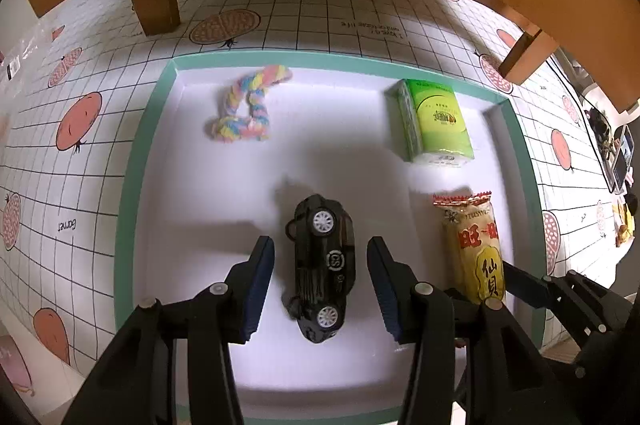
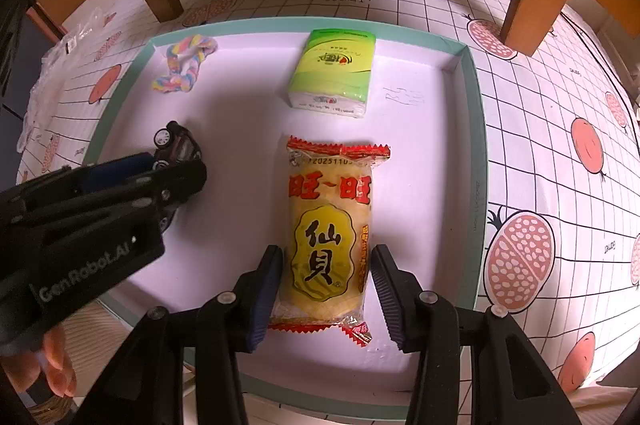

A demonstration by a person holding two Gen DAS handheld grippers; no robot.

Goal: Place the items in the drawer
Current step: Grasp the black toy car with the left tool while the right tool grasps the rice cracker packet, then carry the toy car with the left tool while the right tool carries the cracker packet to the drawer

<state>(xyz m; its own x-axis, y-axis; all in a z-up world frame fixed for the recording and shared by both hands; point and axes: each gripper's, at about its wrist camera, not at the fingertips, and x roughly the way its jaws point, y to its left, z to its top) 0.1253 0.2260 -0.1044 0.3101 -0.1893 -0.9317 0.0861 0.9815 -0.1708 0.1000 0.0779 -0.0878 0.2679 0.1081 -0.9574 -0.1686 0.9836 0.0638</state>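
Drawer tray, teal rim, white floor; contents left to right.

Rope toy: far left corner.

Toy car: on its side, long axis running away between the fingers of the left gripper; jaws apart, clear of both flanks.

Tissue pack: green, print unreadable.

Snack packet: reads "旺旺 仙貝", date code "20251105"; lengthwise inside the right gripper, jaws apart, left pad just beside the wrapper, contact uncertain.

Tablecloth: "I love a c...", partly legible.

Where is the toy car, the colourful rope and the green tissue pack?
toy car (image 1: 324, 265), left wrist view, on its dark side.
colourful rope (image 1: 244, 105), left wrist view, on its braided loop.
green tissue pack (image 2: 332, 69), right wrist view, on its green top.
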